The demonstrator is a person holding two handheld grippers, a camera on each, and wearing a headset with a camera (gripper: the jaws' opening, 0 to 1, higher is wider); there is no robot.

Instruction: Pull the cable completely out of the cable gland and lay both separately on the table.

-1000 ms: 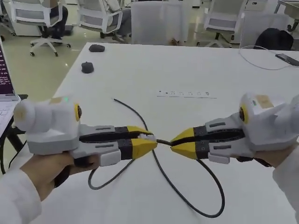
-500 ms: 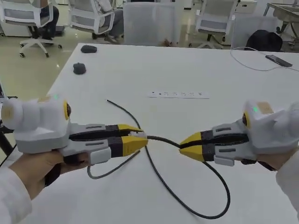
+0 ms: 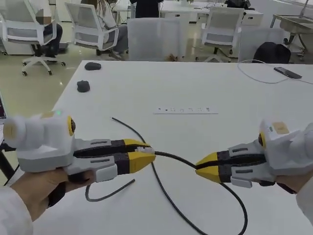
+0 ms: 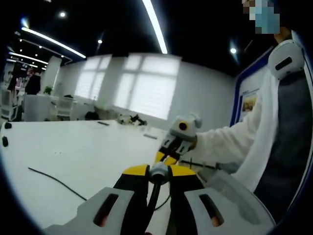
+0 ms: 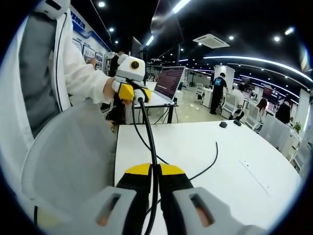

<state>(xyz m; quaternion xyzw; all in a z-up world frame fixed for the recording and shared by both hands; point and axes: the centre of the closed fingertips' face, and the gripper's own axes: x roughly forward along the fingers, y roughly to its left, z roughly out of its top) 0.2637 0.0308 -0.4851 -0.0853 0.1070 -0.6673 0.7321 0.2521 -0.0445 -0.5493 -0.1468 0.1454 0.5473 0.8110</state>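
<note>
Holding gland [image 4: 159, 172], left gripper [image 3: 152, 151] (right gripper [image 3: 197, 168]: cable [image 3: 173, 157]).

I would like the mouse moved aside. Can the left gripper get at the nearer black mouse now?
Probably not yet. The table between the left gripper and the mouse is bare, but its jaws are shut on the cable gland, with the cable running through it.

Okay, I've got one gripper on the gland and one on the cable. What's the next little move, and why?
Probably draw the right gripper straight away from the left gripper, along the cable's line. The left is shut on the cable gland, the right is shut on the cable, and the cable runs into the gland, so it is not yet out.
</note>
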